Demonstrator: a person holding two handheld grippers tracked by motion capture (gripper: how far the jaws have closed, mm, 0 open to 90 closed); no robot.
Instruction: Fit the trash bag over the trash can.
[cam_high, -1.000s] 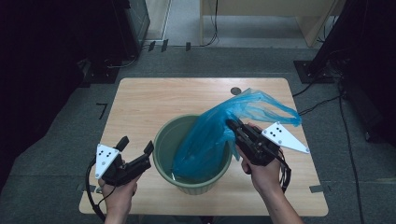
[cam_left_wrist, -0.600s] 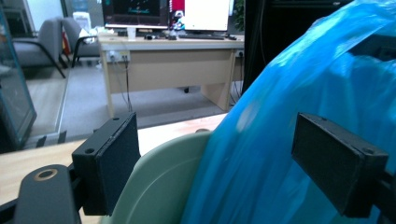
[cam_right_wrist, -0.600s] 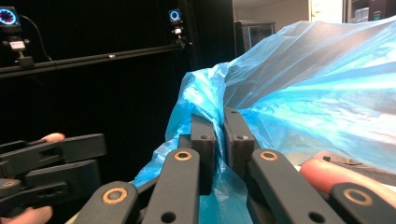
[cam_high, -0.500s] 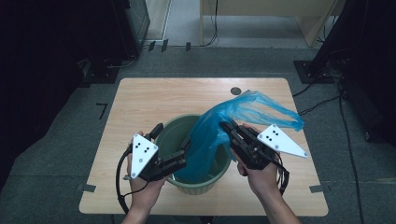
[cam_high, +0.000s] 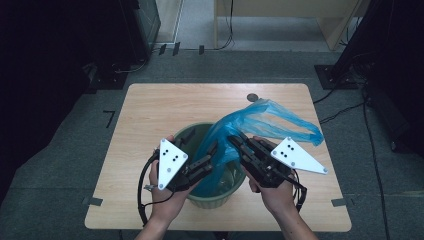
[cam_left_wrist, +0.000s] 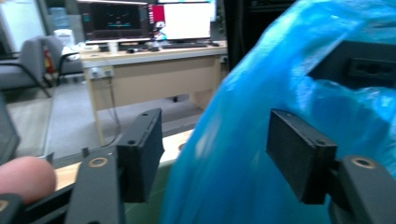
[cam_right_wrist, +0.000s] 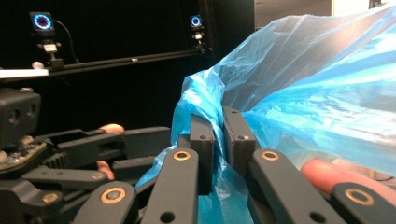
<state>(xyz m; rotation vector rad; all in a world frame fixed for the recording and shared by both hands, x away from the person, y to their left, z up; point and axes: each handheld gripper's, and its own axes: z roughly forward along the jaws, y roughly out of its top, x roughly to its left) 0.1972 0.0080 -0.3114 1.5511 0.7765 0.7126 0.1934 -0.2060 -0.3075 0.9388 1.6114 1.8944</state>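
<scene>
Over the green bin (cam_high: 212, 197) on the worktop (cam_high: 150, 115), the right gripper (cam_right_wrist: 218, 135) pinches the blue plastic bag (cam_high: 260, 125); the left gripper (cam_left_wrist: 215, 149), fingers just closing, straddles the bag without pressing it.

A lab: lit monitors (cam_left_wrist: 154, 21) on a desk (cam_left_wrist: 154, 70); tracking cameras (cam_right_wrist: 41, 22) on a rail.

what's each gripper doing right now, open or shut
Left gripper: open, jaws just been closing around the blue bag, pads not yet pressing.
Right gripper: shut on the blue bag.
</scene>
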